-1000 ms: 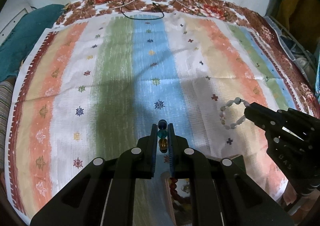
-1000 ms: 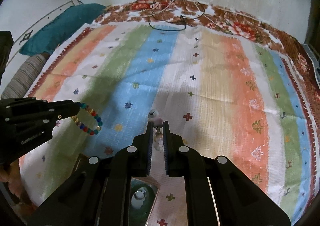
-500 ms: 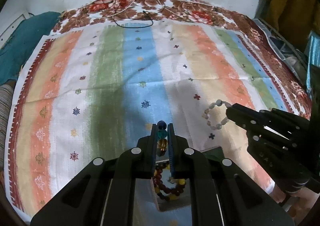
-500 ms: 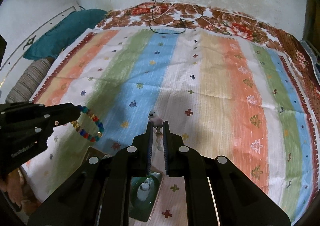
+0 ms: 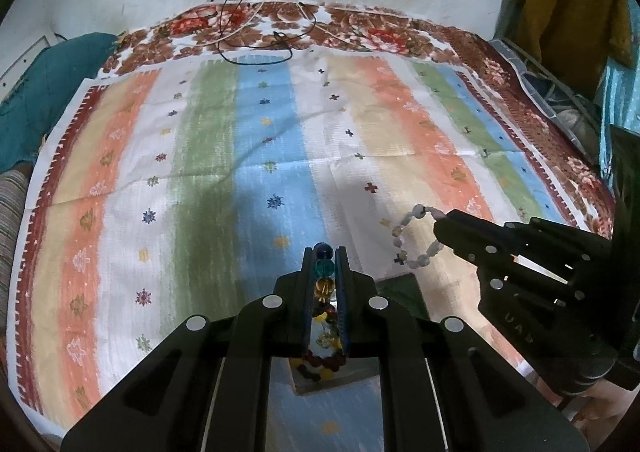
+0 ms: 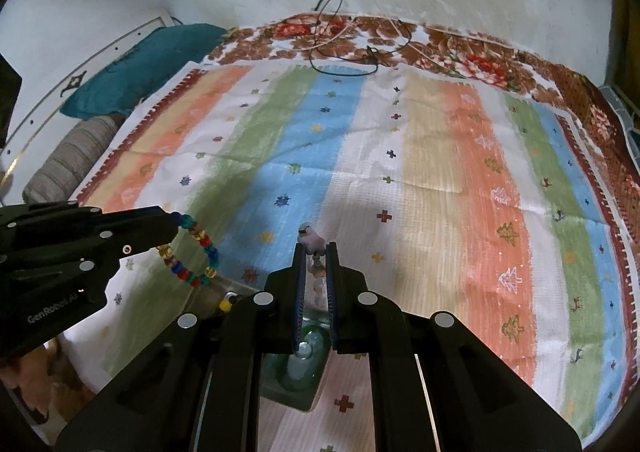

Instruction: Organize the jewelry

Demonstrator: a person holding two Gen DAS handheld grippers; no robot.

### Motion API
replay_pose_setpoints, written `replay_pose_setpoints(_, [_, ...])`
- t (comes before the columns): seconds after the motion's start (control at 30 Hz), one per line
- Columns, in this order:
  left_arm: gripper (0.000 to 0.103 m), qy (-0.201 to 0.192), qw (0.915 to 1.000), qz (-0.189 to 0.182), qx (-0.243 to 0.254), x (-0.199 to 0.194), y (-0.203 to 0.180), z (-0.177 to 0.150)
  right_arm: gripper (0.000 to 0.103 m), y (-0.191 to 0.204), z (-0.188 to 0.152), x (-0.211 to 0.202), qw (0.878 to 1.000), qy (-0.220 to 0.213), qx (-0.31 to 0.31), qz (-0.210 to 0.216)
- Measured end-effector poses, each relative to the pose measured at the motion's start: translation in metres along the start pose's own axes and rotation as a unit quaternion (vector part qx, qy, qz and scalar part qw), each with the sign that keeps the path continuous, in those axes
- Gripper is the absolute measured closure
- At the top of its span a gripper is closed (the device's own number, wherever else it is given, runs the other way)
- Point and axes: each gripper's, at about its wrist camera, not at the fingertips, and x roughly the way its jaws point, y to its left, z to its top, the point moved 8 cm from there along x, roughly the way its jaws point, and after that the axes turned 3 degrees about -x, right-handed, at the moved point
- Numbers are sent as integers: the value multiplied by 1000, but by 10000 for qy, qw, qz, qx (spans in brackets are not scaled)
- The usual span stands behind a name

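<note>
Evidently for sorting, the left gripper (image 5: 324, 256) clamps a multicoloured bead bracelet (image 6: 196, 252) and the right gripper (image 6: 314, 248) clamps a pale bead bracelet (image 5: 416, 238), both above the striped cloth (image 5: 240, 156).

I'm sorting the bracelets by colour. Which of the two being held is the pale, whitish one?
The pale bead bracelet clamped in the right gripper. The other, in the left gripper, is the multicoloured bracelet, with blue, teal, amber and red beads.

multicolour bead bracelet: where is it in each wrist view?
Left wrist: multicolour bead bracelet lower centre, clamped in the left gripper.
Right wrist: it hangs at left from that gripper.
Shared landmark: blue stripe of the cloth.
</note>
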Motion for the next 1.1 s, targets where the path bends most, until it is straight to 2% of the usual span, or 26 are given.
replay_pose_setpoints(0.3, [94, -77, 9999, -75, -25, -13, -7, -14, 92, 10, -9, -19, 9998, -138, -55, 97])
replay_pose_setpoints(0.67, [92, 33, 9999, -75, -77, -16, -7, -31, 92, 21, -29, -21, 9995, 36, -124, 301])
replay_pose_setpoints(0.7, [86, 44, 9999, 76, -118, -15, -3, -31, 89, 20, -31, -19, 9996, 80, -107, 252])
replay_pose_setpoints(0.73, [83, 52, 9996, 202, -176, -15, 2, -31, 74, 17, -33, -18, 9998, 126, -83, 134])
replay_pose_setpoints(0.8, [81, 83, 9992, 267, -291, -15, 9, -31, 56, 9, -36, -20, 9998, 115, -53, -119])
replay_pose_setpoints(0.9, [80, 120, 9988, 297, -374, -15, 17, -31, 55, 4, -38, -23, 9999, 117, 6, -83])
replay_pose_setpoints(1.1, [63, 125, 9990, 295, -313, -20, 17, -37, 51, -5, -43, -32, 9999, 60, 144, -76])
